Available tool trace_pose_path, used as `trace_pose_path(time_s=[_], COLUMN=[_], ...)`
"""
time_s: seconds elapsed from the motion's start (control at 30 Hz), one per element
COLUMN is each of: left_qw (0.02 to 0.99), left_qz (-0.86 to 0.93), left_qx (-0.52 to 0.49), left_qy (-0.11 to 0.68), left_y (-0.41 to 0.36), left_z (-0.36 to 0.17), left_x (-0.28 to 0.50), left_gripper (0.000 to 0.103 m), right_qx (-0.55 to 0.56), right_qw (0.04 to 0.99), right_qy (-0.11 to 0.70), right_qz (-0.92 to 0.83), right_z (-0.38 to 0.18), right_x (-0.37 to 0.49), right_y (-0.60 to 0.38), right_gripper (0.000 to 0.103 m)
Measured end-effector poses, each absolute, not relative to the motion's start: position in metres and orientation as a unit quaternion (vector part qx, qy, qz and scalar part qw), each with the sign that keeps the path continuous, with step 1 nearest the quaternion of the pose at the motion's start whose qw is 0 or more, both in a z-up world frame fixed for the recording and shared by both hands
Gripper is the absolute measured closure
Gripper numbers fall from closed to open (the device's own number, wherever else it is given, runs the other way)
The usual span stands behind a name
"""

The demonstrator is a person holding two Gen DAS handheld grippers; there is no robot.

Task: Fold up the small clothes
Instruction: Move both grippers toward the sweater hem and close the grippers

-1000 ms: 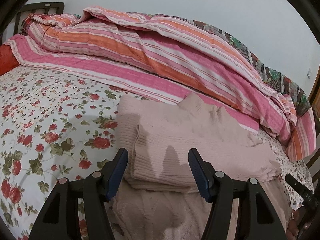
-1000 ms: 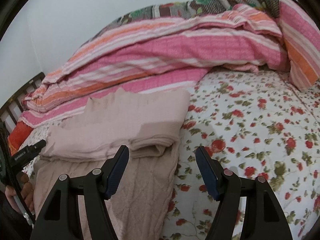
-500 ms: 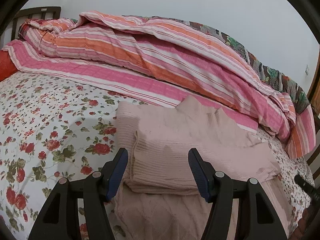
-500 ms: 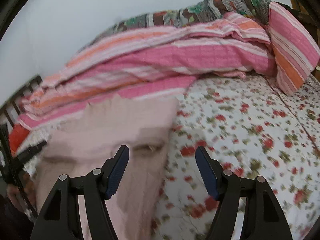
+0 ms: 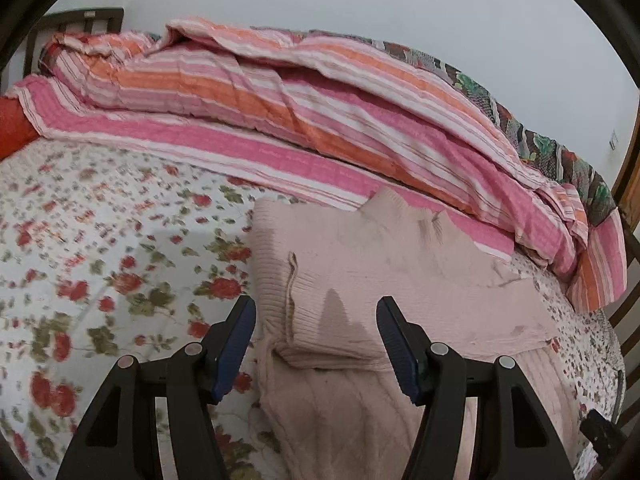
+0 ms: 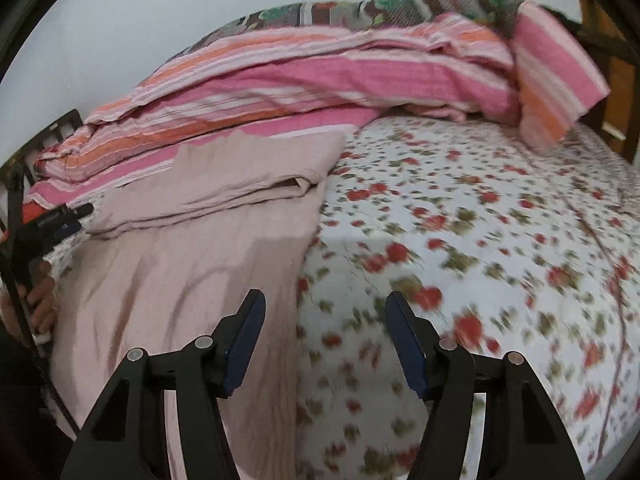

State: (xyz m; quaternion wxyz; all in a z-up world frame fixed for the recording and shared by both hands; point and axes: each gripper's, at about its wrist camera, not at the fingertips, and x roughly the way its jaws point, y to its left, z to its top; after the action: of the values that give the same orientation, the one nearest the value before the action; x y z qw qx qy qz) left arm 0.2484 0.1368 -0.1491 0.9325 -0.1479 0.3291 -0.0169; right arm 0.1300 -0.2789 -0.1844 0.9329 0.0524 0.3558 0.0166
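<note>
A pale pink knit sweater (image 5: 380,264) lies on the floral bedsheet (image 5: 100,264), its upper part folded down over the lower body. My left gripper (image 5: 316,340) hovers open just above the near edge of that fold, with nothing between its fingers. In the right wrist view the sweater's lower body (image 6: 192,272) stretches toward me below the folded layer (image 6: 248,176). My right gripper (image 6: 324,336) hangs over the sweater's right edge, where knit meets sheet. Its jaws are closing and nothing is between them.
A rolled pink and orange striped quilt (image 5: 320,100) runs along the back of the bed, against a pale wall. A dark headboard (image 5: 80,20) stands at the far left. A hand (image 6: 40,300) holding the other gripper shows at the left edge of the right wrist view.
The right gripper has drawn back along the sweater's right edge, so more of the lower body shows, and its jaws have narrowed a little. The left gripper has stayed nearly in place.
</note>
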Motion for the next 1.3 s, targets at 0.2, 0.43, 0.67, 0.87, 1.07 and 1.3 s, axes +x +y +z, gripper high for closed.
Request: trace_pose_path(time_s=[0.2,0.43,0.67,0.87,1.07,1.3], left_qw=[0.938,0.923,0.906,0.892,0.901,0.914], left_qz=[-0.03,-0.063,-0.058,-0.08,-0.056,-0.056], left_qx=[-0.139,-0.094,-0.106,-0.113,-0.074,-0.099], left_qy=[0.317,0.368,0.405,0.43,0.424,0.39], left_y=[0.134,0.123,0.126,0.113,0.085,0.107], left_z=[-0.131,-0.15,-0.187,-0.207,-0.208,-0.19], left_x=[0.222,0.149,0.067,0.044,0.047,0.036], left_gripper=[0.04,0.04,0.041,0.042,0.057,0.094], right_qx=[0.014,0.048,0.043,0.032,0.027,0.058], right_qw=[0.934,0.92,0.919,0.917,0.917,0.934], right_qy=[0.355,0.384,0.383,0.391,0.391,0.347], right_qz=[0.022,0.062,0.078,0.066,0.072,0.068], right_z=[-0.188,-0.212,-0.224,-0.23,-0.233,-0.212], right_x=[0.093,0.067,0.046,0.046,0.047,0.027], right_y=[-0.267,-0.267,-0.258,-0.249,-0.24,-0.272], right_gripper=[0.043,0.048,0.048,0.05,0.073,0.099])
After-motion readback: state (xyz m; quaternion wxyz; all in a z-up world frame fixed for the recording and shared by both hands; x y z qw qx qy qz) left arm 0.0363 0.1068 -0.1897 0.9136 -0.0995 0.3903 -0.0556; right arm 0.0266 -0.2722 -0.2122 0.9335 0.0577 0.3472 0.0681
